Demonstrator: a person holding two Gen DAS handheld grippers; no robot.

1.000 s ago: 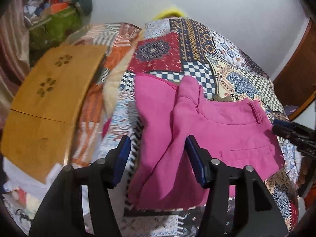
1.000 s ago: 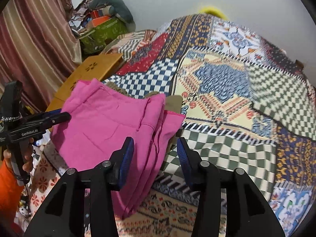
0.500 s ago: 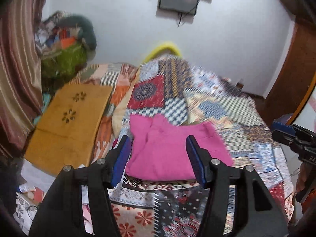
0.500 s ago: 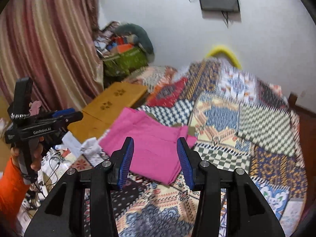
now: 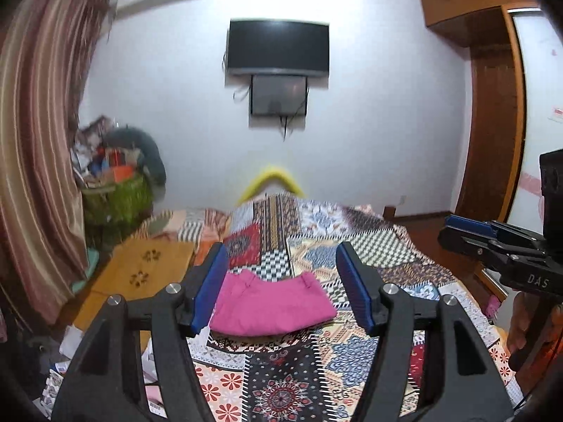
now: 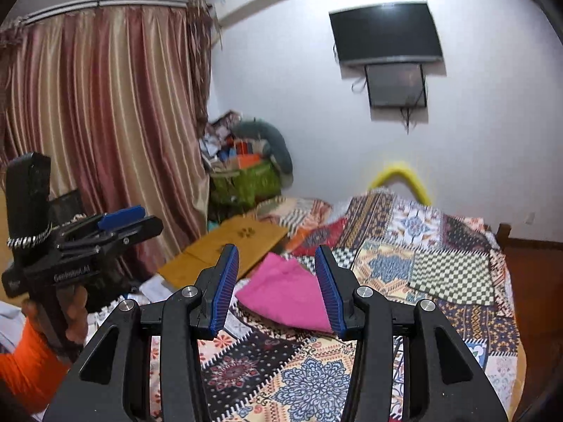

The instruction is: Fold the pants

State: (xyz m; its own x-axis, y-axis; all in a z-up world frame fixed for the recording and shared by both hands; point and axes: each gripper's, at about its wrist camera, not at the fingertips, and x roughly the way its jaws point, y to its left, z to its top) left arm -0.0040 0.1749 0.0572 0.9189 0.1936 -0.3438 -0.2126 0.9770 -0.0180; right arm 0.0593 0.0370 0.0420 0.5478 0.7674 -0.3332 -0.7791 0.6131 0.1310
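The pink pants [image 5: 271, 302] lie folded in a flat bundle on the patchwork bedspread [image 5: 316, 369], near its left side. Both grippers are held well back from and above them. My left gripper [image 5: 282, 251] has its jaws opening, with nothing between the blue pads. My right gripper [image 6: 277, 249] stands open and empty too; the pants [image 6: 288, 292] show beyond its fingers. In the left wrist view the right gripper [image 5: 492, 242] appears at the right edge. In the right wrist view the left gripper [image 6: 105, 225] is at the left, held by a hand with an orange sleeve.
A wooden board [image 5: 140, 274] lies left of the bed beside a striped curtain [image 6: 105, 123]. A green basket [image 5: 112, 197] full of clutter stands in the corner. A television [image 5: 278, 49] hangs on the far wall. A wooden wardrobe [image 5: 492, 105] is at the right.
Both grippers have drawn back and risen away from the pants, which now look small and far off. The views have tilted up onto the wall and television. The left jaws stand wider.
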